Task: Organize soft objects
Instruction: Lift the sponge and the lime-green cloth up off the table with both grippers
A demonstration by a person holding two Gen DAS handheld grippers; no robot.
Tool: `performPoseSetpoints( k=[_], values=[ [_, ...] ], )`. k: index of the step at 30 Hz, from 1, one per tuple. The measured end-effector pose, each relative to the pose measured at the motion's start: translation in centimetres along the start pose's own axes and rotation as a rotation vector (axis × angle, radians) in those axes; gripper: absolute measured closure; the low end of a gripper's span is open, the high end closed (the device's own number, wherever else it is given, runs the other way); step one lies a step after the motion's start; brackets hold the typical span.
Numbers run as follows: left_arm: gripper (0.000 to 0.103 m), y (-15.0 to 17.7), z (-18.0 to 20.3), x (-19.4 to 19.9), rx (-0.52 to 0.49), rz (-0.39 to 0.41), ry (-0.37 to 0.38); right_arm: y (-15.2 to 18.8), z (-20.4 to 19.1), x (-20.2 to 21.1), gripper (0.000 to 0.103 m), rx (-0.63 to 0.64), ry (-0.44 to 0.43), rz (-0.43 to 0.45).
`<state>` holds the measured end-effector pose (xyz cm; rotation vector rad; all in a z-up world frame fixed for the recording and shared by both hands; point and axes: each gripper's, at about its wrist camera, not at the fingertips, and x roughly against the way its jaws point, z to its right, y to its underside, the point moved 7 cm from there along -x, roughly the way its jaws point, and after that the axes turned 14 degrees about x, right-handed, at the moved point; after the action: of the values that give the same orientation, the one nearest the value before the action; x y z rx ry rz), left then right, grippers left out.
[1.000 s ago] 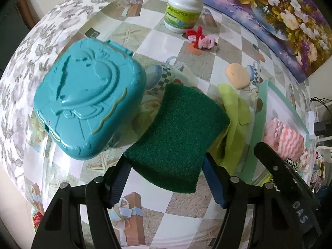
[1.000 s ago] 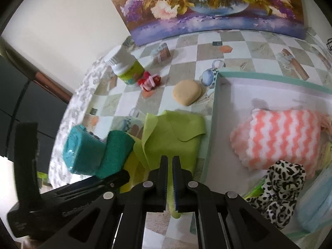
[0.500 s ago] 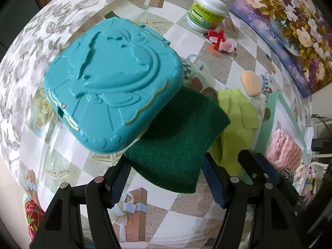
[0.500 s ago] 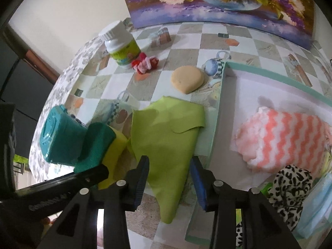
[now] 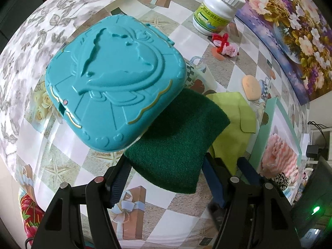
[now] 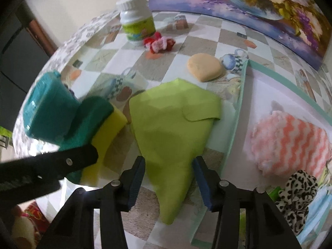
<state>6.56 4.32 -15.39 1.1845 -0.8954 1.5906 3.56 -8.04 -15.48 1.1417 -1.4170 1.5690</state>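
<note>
Here our left gripper (image 5: pixel 166 176) pinches the green-and-yellow sponge (image 5: pixel 176 143) against the teal case (image 5: pixel 114 81); our right gripper (image 6: pixel 169 181) is spreading around the lime cloth (image 6: pixel 172 128), draped over the tray's (image 6: pixel 236 124) left rim.

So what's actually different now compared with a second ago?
The right gripper was shut over the lime cloth; its jaws are now opening astride the cloth's narrow end, pads clear of it. The left gripper has kept its grip on the green-and-yellow sponge, with the teal case looming closer. Bottle, tan pad and tray unchanged.
</note>
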Motion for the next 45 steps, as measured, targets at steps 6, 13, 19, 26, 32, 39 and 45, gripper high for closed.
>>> performPoseSetpoints(
  k=[6,13,19,26,32,39,45],
  values=[
    [0.033,0.0,-0.2,-0.1,0.005,-0.003,0.004,0.1,-1.0,-0.1,0.058,0.080,0.053,-0.006],
    [0.033,0.0,0.0,-0.1,0.013,-0.007,0.010,0.0,-1.3,0.3,0.096,0.085,0.017,0.020],
    [0.033,0.1,-0.1,0.2,0.016,-0.005,0.020,-0.7,-0.7,1.6,0.098,0.014,-0.061,0.080],
    [0.033,0.0,0.1,1.3,0.010,0.015,0.051,-1.4,0.8,3.8,0.098,-0.067,-0.104,0.150],
    [0.033,0.1,1.1,2.5,-0.007,0.042,0.096,-1.8,1.7,6.2,0.098,-0.099,-0.110,0.214],
    [0.033,0.1,1.6,3.5,-0.026,0.068,0.117,-2.1,2.3,8.0,0.101,-0.114,-0.115,0.256],
    [0.033,0.0,1.4,3.1,-0.026,0.065,0.089,-1.8,2.4,6.6,0.100,-0.108,-0.108,0.212]
  ],
)
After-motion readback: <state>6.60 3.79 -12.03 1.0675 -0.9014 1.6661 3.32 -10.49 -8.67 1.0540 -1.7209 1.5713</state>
